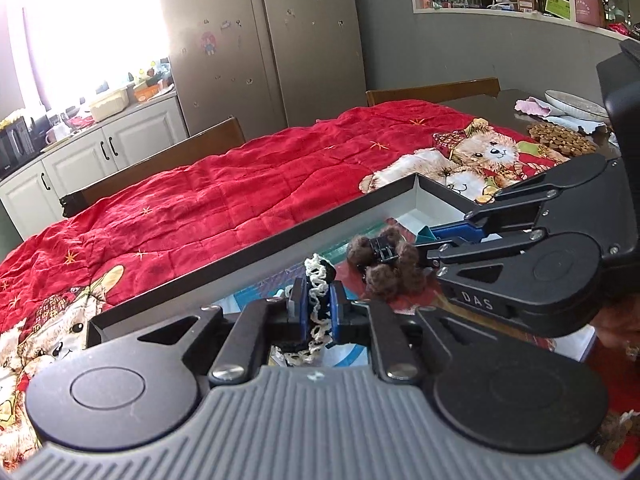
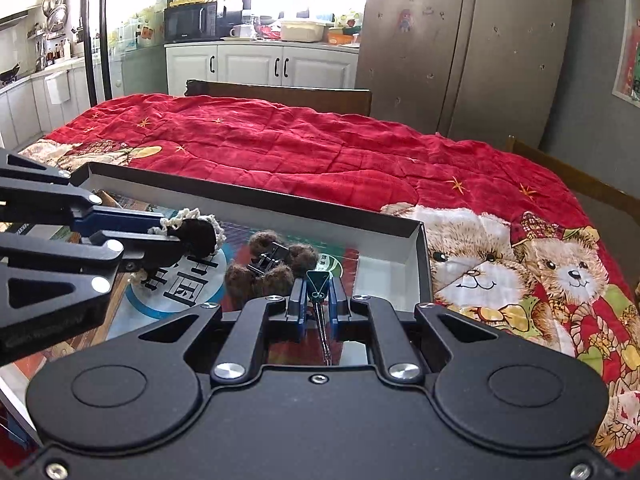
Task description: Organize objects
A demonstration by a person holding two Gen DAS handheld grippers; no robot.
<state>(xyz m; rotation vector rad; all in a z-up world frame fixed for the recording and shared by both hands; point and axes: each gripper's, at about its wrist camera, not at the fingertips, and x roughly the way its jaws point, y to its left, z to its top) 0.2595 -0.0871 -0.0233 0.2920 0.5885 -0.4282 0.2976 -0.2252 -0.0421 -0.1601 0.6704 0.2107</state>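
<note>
Left gripper (image 1: 317, 304): blue pads pinching black hair tie with cream lace trim (image 1: 316, 308), held over shallow box (image 1: 256, 236). Right gripper (image 2: 318, 300): pads pressed on green binder clip (image 2: 318, 280), wire handle trailing back between fingers. Brown fuzzy hair claw (image 2: 266, 268) lying inside box between both. Box on red bear-print quilt (image 2: 320, 152).

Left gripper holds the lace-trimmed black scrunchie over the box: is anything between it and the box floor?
Nothing visible blocks it. The left gripper pinches the scrunchie above printed paper lining the box; the brown fuzzy claw clip lies apart, toward the right gripper.
</note>
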